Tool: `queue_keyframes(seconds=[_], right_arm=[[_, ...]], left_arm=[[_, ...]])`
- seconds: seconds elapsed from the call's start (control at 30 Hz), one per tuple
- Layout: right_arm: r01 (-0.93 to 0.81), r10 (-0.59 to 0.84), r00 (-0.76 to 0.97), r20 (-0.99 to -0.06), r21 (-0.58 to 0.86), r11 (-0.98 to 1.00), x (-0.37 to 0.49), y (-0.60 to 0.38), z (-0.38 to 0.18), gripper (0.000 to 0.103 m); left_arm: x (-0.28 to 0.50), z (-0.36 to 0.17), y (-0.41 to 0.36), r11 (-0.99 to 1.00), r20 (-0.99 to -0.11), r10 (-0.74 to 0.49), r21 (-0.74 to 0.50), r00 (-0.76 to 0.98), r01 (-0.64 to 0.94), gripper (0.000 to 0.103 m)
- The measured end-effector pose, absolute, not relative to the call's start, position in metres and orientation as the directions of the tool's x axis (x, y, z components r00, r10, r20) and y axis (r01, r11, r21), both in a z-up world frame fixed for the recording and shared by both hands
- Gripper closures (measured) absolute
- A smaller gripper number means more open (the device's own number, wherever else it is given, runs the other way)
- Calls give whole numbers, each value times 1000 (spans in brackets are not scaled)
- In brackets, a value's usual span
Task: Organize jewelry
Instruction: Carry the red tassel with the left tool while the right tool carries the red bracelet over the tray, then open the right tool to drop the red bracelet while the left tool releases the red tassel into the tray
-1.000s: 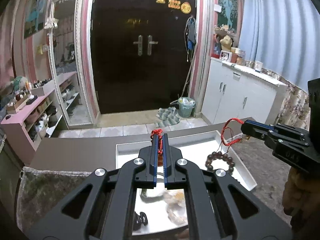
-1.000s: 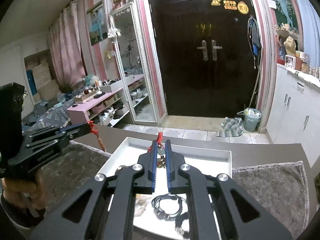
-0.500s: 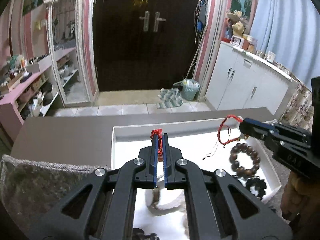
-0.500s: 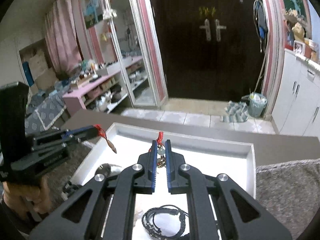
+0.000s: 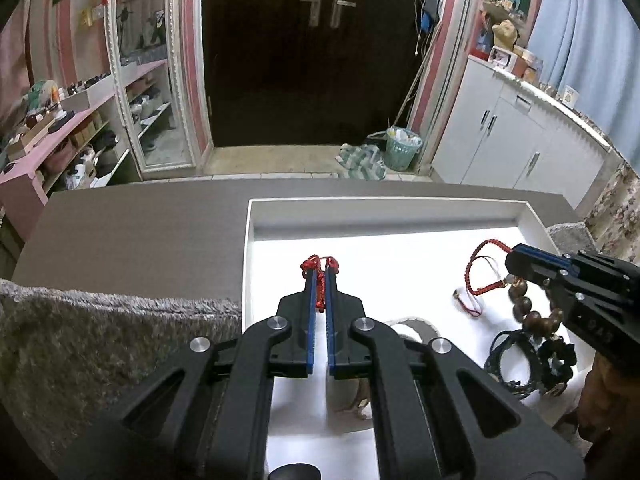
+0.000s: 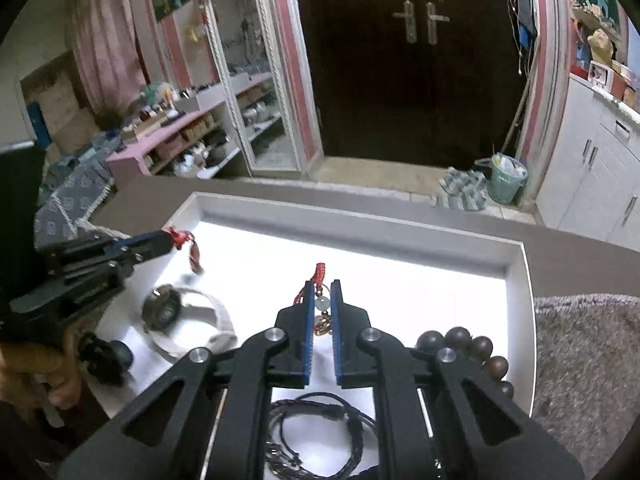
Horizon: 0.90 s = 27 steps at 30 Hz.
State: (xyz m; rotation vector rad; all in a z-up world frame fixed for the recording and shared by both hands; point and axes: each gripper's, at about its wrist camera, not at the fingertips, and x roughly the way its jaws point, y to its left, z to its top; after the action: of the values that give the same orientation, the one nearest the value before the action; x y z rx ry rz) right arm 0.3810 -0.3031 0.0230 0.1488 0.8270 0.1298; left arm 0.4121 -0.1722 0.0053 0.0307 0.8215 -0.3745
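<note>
Tight near the front of the tray, roomy toward the back.

Saw open white floor across the far half of the white tray (image 5: 384, 210), right up to its back wall, and bare grey tabletop (image 5: 140, 236) off to the left. Front right was crowded: wooden bead bracelet (image 6: 460, 340), black cord coil (image 6: 316, 436) and a dark scrunchie (image 5: 556, 356) packed close together. Front left had a watch on a white band (image 6: 184, 316) and a small black piece (image 6: 106, 356) beside it. Shaggy grey mat (image 5: 100, 340) hugging the tray on both sides. Raised rim all round, so low passes blocked there. Both grippers, left (image 5: 320, 270) and right (image 6: 322, 284), hung over the middle, each pinching a red cord.
</note>
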Motion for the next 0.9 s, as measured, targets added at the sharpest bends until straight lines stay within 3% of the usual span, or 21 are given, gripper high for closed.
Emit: queue_keyframes(seconds=[0.8,0.83,0.9], right_arm=[[-9,140,651,-746,176,984,385,-302,11,93],[-8,139,653,-745,177,984,385,-302,11,93],[-10,143,653,-744,180,984,384,-301,12,93]], left_arm=[[414,-4,-175,947,-768,-255,-75,587,314,101],[414,-2,-174,947,-766,-256,-77,590,311,100],[413,2,-172,951,-757,-254,-80,602,300,90]])
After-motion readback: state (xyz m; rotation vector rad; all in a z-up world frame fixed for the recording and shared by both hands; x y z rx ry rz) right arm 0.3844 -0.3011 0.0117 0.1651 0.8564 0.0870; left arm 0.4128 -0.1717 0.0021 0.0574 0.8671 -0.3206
